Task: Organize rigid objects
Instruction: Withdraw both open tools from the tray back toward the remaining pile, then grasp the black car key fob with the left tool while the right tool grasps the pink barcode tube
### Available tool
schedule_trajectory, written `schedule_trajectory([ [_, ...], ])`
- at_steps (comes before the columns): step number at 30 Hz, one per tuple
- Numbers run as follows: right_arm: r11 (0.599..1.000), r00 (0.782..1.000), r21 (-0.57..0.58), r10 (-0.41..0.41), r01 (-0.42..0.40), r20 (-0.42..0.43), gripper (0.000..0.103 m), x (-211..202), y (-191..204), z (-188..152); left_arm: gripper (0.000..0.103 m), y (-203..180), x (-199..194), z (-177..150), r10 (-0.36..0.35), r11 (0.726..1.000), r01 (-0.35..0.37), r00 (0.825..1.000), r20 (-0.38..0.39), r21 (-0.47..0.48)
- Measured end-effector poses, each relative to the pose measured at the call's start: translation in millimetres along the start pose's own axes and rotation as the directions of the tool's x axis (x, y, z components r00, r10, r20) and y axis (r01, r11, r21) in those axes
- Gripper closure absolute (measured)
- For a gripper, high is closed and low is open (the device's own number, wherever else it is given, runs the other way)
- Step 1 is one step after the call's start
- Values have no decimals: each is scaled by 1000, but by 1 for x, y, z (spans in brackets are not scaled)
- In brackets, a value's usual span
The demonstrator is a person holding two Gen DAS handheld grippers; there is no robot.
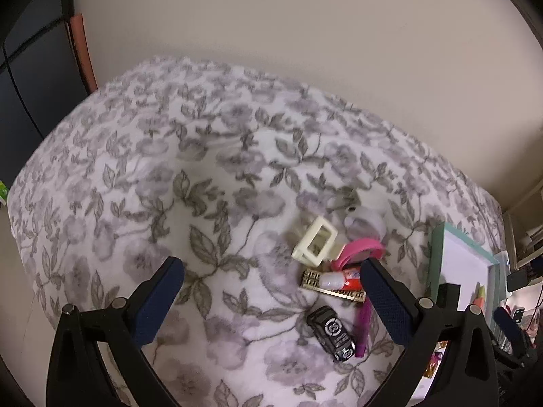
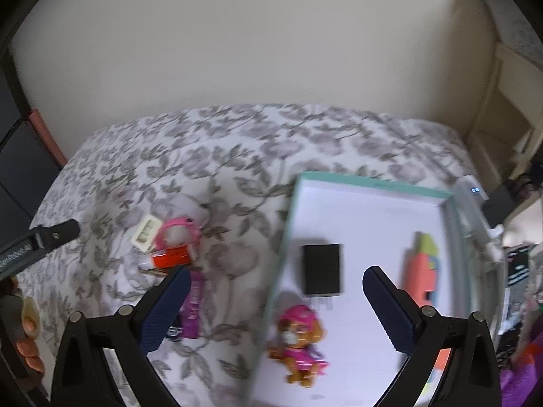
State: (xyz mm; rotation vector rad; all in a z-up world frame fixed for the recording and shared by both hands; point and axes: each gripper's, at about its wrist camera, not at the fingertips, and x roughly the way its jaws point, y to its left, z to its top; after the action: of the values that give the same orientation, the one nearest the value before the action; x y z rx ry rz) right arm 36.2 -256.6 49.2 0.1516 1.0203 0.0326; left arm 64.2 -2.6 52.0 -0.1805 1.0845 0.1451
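Observation:
A pile of small objects lies on the floral bedspread point(image 1: 169, 169): a cream frame point(image 1: 315, 242), a pink band point(image 1: 359, 251), a red-and-white tube point(image 1: 339, 278), a black toy car point(image 1: 331, 334) and a purple pen point(image 1: 363, 329). My left gripper point(image 1: 271, 271) hovers open just left of the pile, holding nothing. My right gripper point(image 2: 276, 291) is open and empty over the left rim of the teal-edged tray point(image 2: 373, 181). In the tray lie a black box point(image 2: 320, 269), a pink pup figure point(image 2: 298, 342) and an orange toy point(image 2: 424, 271).
The tray point(image 1: 437, 254) lies to the right of the pile. A wall runs behind the bed. Cream shelves point(image 2: 502, 101) and a white device point(image 2: 473, 191) stand at the right. A hand point(image 2: 27, 332) holds the left gripper point(image 2: 40, 237) at the left edge.

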Motion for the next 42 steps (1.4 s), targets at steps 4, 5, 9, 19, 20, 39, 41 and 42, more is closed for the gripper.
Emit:
schedule_trajectory([
  [4, 999, 999, -43, 17, -19, -48, 10, 18, 24, -2, 0, -2, 19, -6, 18, 1000, -17, 996, -87, 15],
  [5, 998, 998, -51, 24, -27, -63, 13, 23, 29, -4, 0, -2, 23, -8, 19, 1000, -17, 994, -107, 18],
  [9, 995, 992, -90, 31, -42, -122, 21, 44, 47, -14, 0, -2, 41, -13, 12, 1000, -12, 985, -174, -2],
  [19, 988, 977, -146, 19, -51, -214, 44, 78, 65, -41, 0, -10, 70, -27, -21, 999, 13, 959, -284, -30],
  [20, 988, 976, -145, 22, -55, -216, 47, 79, 66, -42, 0, -11, 72, -28, -27, 999, 20, 956, -292, -30],
  [39, 985, 968, -168, 8, -51, -249, 78, 88, 65, -52, 1, -38, 87, -42, -32, 999, 43, 938, -345, 24],
  [41, 985, 969, -168, -2, -41, -248, 79, 86, 62, -51, 1, -43, 89, -45, -26, 999, 40, 937, -347, 33],
  [42, 985, 969, -169, -9, -34, -246, 79, 86, 60, -51, 1, -46, 91, -48, -23, 998, 39, 937, -349, 40],
])
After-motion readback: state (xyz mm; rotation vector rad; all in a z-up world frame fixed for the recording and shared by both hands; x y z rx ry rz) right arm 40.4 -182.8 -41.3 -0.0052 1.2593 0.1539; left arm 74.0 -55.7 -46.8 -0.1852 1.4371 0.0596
